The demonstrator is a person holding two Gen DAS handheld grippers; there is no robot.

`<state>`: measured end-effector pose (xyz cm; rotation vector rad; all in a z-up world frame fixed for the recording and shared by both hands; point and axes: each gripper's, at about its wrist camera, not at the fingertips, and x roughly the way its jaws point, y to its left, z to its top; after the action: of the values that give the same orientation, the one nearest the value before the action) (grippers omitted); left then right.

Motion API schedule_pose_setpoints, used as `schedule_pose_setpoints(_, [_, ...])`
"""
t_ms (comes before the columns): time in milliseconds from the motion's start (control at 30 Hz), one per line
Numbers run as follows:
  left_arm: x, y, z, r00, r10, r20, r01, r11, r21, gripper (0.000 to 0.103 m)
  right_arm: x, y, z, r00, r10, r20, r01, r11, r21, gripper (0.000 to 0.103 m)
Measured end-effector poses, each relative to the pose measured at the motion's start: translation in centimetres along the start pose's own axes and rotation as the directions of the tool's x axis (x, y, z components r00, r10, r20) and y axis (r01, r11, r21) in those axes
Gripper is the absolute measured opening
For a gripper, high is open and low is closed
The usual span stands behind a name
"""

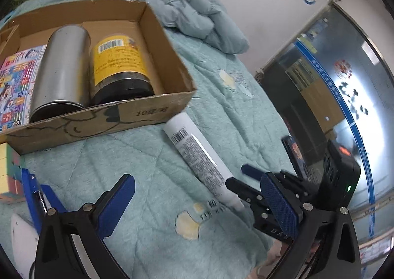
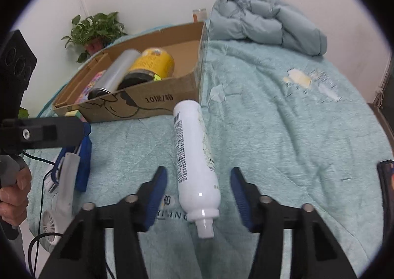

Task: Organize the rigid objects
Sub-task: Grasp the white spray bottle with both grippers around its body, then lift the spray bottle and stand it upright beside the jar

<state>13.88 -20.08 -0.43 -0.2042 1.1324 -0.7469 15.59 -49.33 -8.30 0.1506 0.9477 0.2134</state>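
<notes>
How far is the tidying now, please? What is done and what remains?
Done: the silver can and yellow-label jar lie in the cardboard box. In hand: the right gripper straddles the white bottle on the blanket, pads not yet touching. Left: that bottle and the white fan, both outside the box.

I read "10" with two characters on the cardboard box [image 2: 157, 99] front, barcodes on white bottle [image 2: 194, 156] and yellow-labelled jar [image 1: 118, 62], unreadable.
</notes>
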Motion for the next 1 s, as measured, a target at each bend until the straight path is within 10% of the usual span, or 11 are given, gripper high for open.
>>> schedule_pose_setpoints(533, [10.4,1.4,2.8,0.976,0.01,-0.216,-0.029,0.996,-0.087,0.069,1.8,1.8,0.0,0.999,0.002,-0.053,-0.003,1.0,-0.008,0.03])
schedule_pose_setpoints(1000, [12.6,1.8,4.0,0.979,-0.006,-0.202,-0.015,0.995,-0.102,0.057,4.7,1.2,1.4,0.985,0.071,-0.158,-0.069,0.997,0.021,0.044])
